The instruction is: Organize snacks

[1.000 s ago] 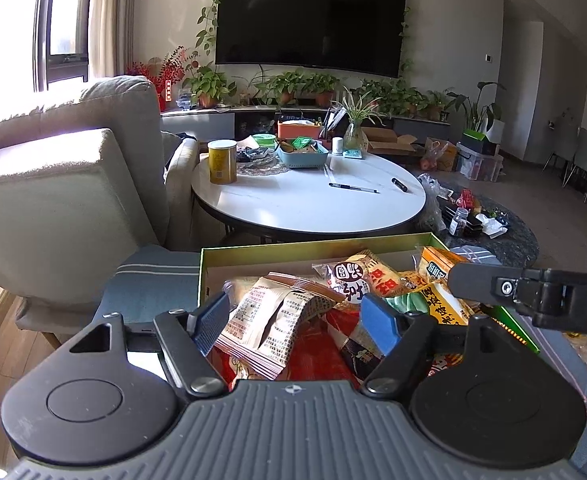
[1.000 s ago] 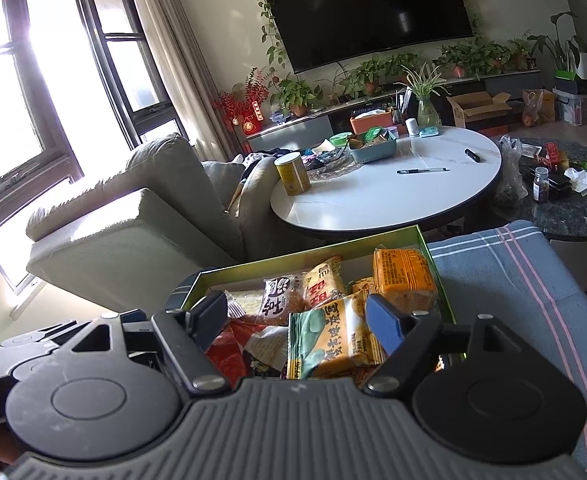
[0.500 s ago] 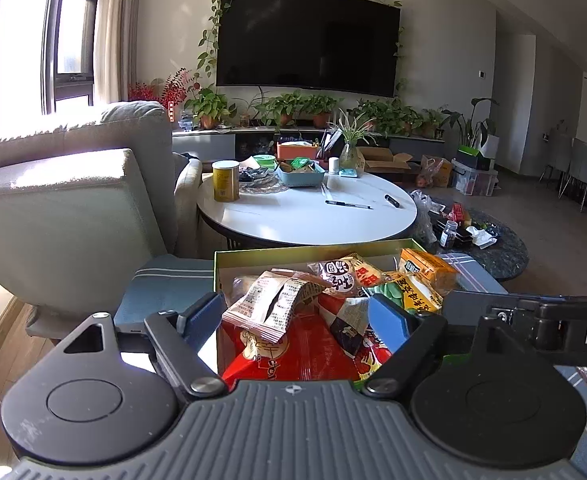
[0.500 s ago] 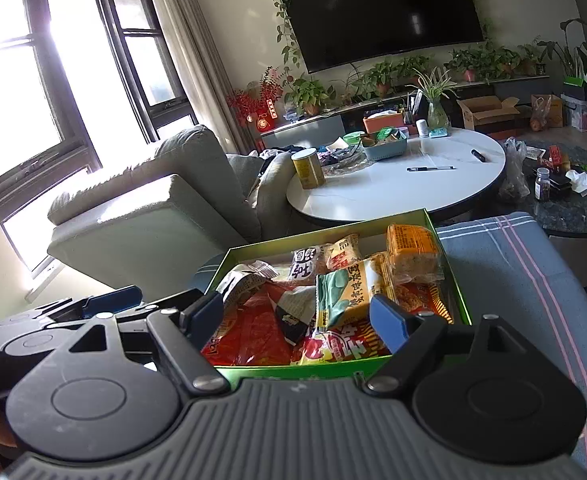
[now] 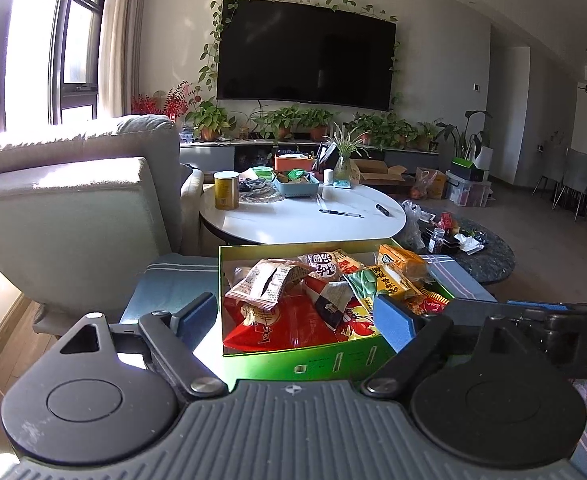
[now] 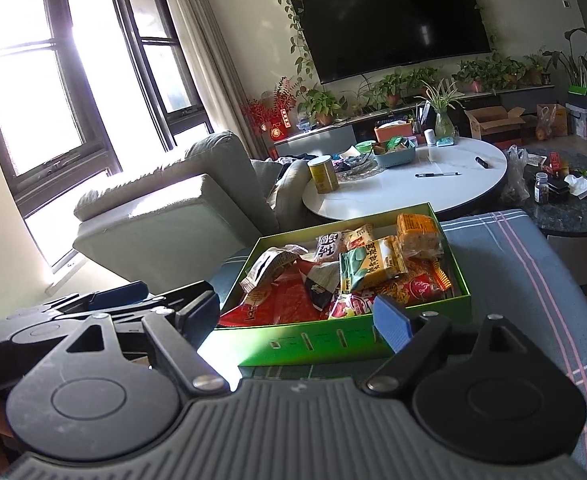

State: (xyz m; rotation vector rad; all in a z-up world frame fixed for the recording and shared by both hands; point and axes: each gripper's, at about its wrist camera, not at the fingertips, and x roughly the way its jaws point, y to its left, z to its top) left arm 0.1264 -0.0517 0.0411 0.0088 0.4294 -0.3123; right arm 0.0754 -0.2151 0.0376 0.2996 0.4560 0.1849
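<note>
A shallow green cardboard box (image 6: 345, 342) is lying open on blue striped fabric, brimming with crinkled red, orange and green snack packets (image 5: 317, 292).

Sunlit living room with a wall-mounted screen and plants

A large dark television (image 5: 306, 66) hangs on a pale wall, trailing vines (image 5: 213, 46) around its frame, with potted plants (image 5: 293, 122) lined up on the low console beneath. Tall dark-framed windows (image 6: 65, 80) pour in glare that washes out whatever lies outside. A grey sofa (image 5: 73, 200) stands beside a round white table (image 5: 301, 220), and a dark, speckled low table (image 6: 573, 208) sits to its right. Far off, what look like dining chairs (image 5: 573, 176) stand on the wood-toned floor (image 5: 541, 264).
</note>
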